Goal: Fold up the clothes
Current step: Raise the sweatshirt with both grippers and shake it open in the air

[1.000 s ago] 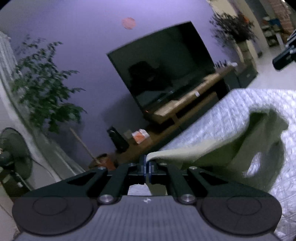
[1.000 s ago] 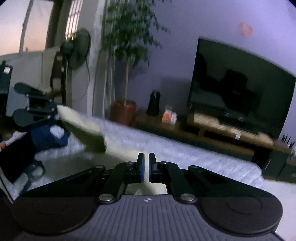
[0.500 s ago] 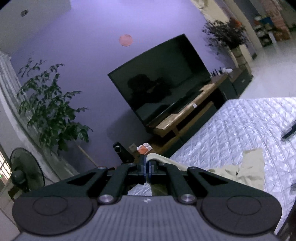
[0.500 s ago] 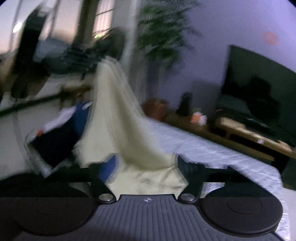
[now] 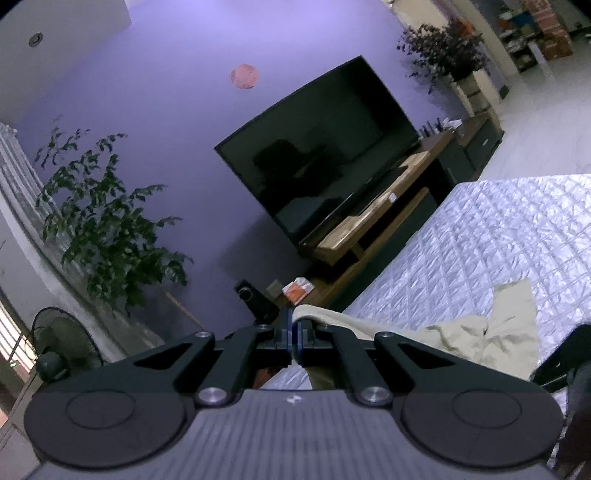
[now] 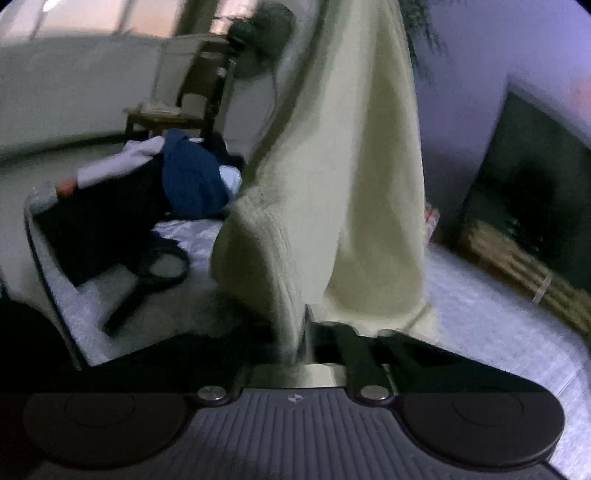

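**Room Condition: Living Area, Dim Light**

Purple wall (image 5: 177, 122) carries a round pink mark (image 5: 244, 76); a dark television (image 5: 325, 147) stands on a low wooden stand (image 5: 373, 236); a leafy potted plant (image 5: 107, 225) and a standing fan (image 5: 62, 347) occupy the left; a quilted grey mattress (image 5: 491, 251) fills the right; the floor (image 5: 546, 122) is pale; a wooden chair (image 6: 177, 107) sits by a pinkish-lit window (image 6: 88, 18).

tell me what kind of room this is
Probably a home living room: a large TV sits on a low wooden stand, a potted tree stands by the wall, and clothes lie on a quilted mattress.
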{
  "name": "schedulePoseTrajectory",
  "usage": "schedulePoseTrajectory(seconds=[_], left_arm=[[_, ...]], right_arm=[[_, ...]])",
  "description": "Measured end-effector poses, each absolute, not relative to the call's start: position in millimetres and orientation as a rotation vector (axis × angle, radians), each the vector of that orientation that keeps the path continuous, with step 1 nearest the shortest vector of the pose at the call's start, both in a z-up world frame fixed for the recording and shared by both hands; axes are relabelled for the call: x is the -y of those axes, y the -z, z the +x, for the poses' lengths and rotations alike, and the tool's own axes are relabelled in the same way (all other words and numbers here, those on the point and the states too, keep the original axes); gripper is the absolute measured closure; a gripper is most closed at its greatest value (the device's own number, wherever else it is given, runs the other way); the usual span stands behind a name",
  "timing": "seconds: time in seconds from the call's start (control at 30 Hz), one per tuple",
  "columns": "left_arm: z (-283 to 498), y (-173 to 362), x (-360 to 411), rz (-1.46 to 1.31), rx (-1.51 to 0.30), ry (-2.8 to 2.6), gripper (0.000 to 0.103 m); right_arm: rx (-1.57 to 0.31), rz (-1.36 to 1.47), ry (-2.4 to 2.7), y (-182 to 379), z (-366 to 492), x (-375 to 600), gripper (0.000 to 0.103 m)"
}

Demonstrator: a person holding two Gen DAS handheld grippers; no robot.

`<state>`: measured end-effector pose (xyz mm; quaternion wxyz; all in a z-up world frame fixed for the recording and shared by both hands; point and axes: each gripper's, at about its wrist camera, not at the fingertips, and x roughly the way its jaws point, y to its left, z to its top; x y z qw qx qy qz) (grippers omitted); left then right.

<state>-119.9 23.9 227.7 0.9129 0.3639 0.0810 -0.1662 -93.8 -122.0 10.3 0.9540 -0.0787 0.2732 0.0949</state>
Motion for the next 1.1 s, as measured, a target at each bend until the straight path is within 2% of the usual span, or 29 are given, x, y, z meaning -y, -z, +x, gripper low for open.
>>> schedulePoseTrajectory(seconds=[0.1, 0.37, 0.6, 0.77, 0.9, 1.1], left_arm=[[-119.8, -228.0, -32.1, 0.715, -0.175, 0.316, 0.100], [-138.8, -234.3, -36.3, 0.617, -0.121, 0.285, 0.100], [-165.0, -266.0, -39.7, 0.527, -0.006, 0.209, 0.100], [-162.5, -296.7, -53.1, 0.407, -0.017, 0.225, 0.098], [-112.5, -297.7, -43.2, 0.393, -0.106, 0.258, 0.097], [26.9, -229.7, 4.4, 0.478, -0.335, 0.291, 0.093]], right_arm=[[-0.506, -0.040, -0.180, -29.2, -105.4, 156.3, 0.099], [-0.295, -0.060, -0.050, -111.3, -171.1, 231.8, 0.099], [-0.135, -0.116, -0.043, -179.7, -231.5, 236.8, 0.099], [-0.023, -0.097, -0.078, -227.0, -262.3, 235.6, 0.099], [-0.056, -0.041, -0.095, -230.3, -235.7, 256.1, 0.099], [-0.324, 0.048, -0.080, -163.8, -112.4, 320.2, 0.099]])
